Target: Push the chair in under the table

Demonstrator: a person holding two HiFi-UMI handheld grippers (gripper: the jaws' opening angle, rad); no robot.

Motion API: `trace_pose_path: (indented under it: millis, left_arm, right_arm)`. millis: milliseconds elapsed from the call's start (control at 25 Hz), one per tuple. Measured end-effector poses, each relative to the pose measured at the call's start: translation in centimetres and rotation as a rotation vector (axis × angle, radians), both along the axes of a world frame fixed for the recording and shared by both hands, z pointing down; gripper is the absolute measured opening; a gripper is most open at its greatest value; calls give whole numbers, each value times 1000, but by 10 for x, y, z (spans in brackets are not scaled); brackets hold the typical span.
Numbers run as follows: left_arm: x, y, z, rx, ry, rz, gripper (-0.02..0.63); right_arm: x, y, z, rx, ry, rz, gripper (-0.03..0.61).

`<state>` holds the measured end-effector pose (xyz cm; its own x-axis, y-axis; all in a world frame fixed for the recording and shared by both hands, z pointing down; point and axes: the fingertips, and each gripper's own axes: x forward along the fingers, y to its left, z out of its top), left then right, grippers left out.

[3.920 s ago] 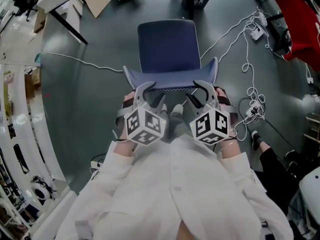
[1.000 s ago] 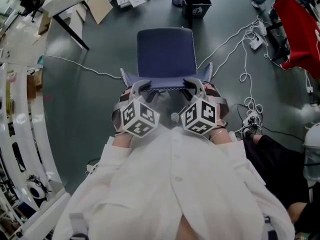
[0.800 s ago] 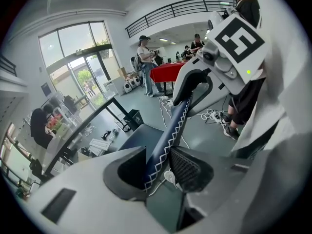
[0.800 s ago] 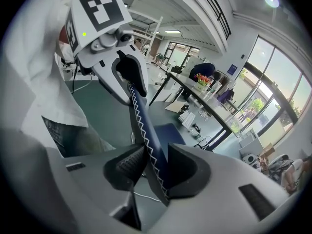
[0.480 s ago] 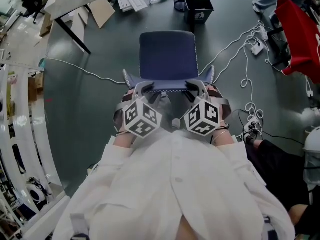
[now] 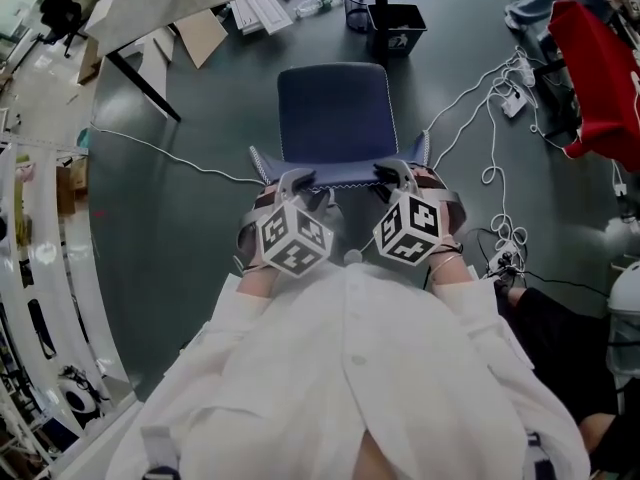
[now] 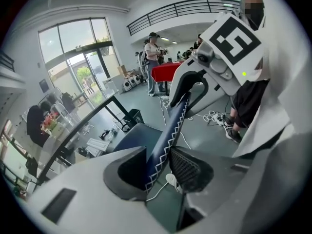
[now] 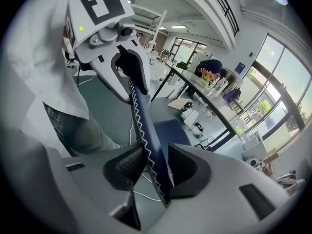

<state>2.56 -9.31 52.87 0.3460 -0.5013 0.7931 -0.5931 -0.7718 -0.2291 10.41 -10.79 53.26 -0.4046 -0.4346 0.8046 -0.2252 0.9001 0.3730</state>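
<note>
A dark blue chair (image 6: 335, 108) stands on the grey floor with its seat facing the table (image 6: 150, 8) at the top left of the head view. Its backrest (image 6: 340, 175), edged with white zigzag stitching, is nearest me. My left gripper (image 6: 292, 180) is shut on the backrest's left part, my right gripper (image 6: 397, 173) on its right part. In the left gripper view the backrest (image 7: 173, 126) runs up between the left gripper's (image 7: 161, 167) pads. The right gripper view shows the backrest (image 8: 141, 121) pinched in the right gripper (image 8: 152, 167).
A black bin (image 6: 395, 23) and a table leg stand just beyond the chair. White cables and power strips (image 6: 490, 138) lie on the floor at the right, near a red object (image 6: 595, 58). Cardboard (image 6: 200, 33) leans under the table. A thin white cable (image 6: 170, 148) crosses the floor at the left.
Both grippers and the chair have moved forward towards the table, and more of the tabletop shows at the top of the head view. The jaws keep the same hold.
</note>
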Motion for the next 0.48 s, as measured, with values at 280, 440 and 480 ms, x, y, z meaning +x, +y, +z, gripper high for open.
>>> trace_pose_path:
  millis: [280, 440, 480]
  left_arm:
    - [2, -40, -1, 6, 0, 1, 150]
    - [0, -61, 0, 12, 2, 0, 149]
    - [-2, -66, 0, 11, 3, 0, 149]
  right_arm:
    - [2, -43, -1, 9, -5, 11, 147]
    - [-1, -66, 0, 14, 0, 9, 149]
    - [-3, -71, 0, 15, 1, 9, 149]
